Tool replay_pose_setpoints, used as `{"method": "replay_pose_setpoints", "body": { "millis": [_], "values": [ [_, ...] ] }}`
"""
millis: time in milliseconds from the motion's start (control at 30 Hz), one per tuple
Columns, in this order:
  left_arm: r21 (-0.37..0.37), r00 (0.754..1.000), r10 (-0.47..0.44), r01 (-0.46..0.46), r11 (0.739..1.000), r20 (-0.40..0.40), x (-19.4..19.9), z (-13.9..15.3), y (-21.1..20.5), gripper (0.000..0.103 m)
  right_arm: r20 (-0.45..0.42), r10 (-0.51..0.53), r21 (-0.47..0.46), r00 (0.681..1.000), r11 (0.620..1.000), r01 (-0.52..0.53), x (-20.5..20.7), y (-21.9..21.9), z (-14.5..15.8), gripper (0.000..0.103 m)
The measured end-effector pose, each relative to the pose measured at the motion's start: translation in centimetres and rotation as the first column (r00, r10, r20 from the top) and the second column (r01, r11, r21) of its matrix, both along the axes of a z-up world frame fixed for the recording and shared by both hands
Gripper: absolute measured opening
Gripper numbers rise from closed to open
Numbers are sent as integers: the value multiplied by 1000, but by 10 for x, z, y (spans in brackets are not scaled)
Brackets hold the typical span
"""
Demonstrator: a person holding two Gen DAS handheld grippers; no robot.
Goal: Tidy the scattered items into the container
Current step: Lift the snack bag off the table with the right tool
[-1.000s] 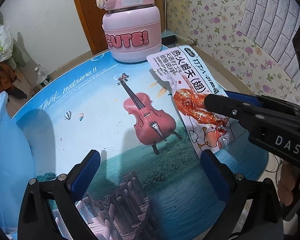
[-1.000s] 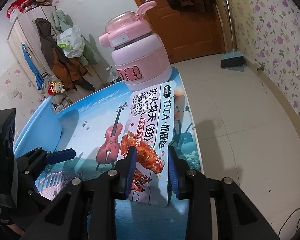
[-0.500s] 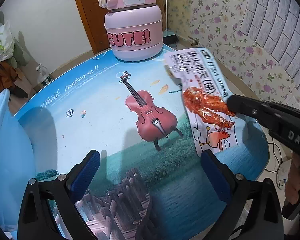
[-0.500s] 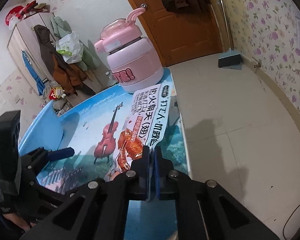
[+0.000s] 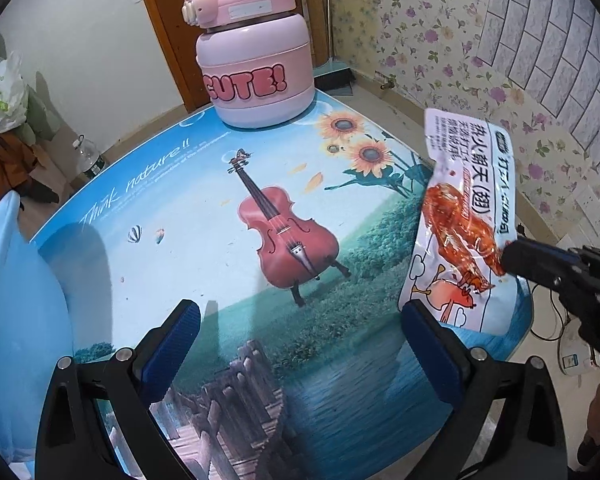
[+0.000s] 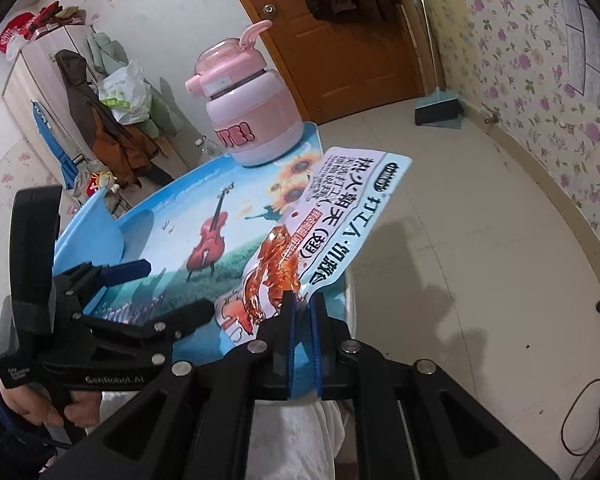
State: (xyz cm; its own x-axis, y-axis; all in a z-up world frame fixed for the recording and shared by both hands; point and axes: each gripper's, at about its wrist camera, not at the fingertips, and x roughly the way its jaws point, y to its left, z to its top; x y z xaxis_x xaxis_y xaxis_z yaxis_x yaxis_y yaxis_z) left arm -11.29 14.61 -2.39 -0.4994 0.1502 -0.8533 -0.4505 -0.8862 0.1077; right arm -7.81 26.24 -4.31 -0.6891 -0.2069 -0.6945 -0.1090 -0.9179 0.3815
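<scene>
Snack packet (image 6: 320,236) hangs lifted over the worktop's (image 5: 188,208) right edge, pinched by the right tongs (image 6: 302,300); left tongs (image 5: 300,344) gape empty above the violin print.

A home: floral wallpaper (image 6: 540,80), wooden door (image 6: 340,32) (coats hanging), wardrobe (image 6: 32,76).

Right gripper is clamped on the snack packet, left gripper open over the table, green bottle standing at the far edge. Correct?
One error: the bottle is pink, not green, as the left wrist view shows. The rest holds: the right gripper is clamped on the snack packet, the left gripper is open over the table, and the bottle stands at the far edge.
</scene>
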Motion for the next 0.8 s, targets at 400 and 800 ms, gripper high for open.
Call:
{"method": "replay_pose_setpoints", "body": {
  "millis": [400,800],
  "values": [
    [55,999,-28,29,998,-20,3,19,15,100,21,-14,-12,1000,1000,15,5,5,-2,9],
    [32,999,-46,46,998,-1,1,10,28,101,19,-74,-30,997,997,75,14,31,-1,13]
  ]
}}
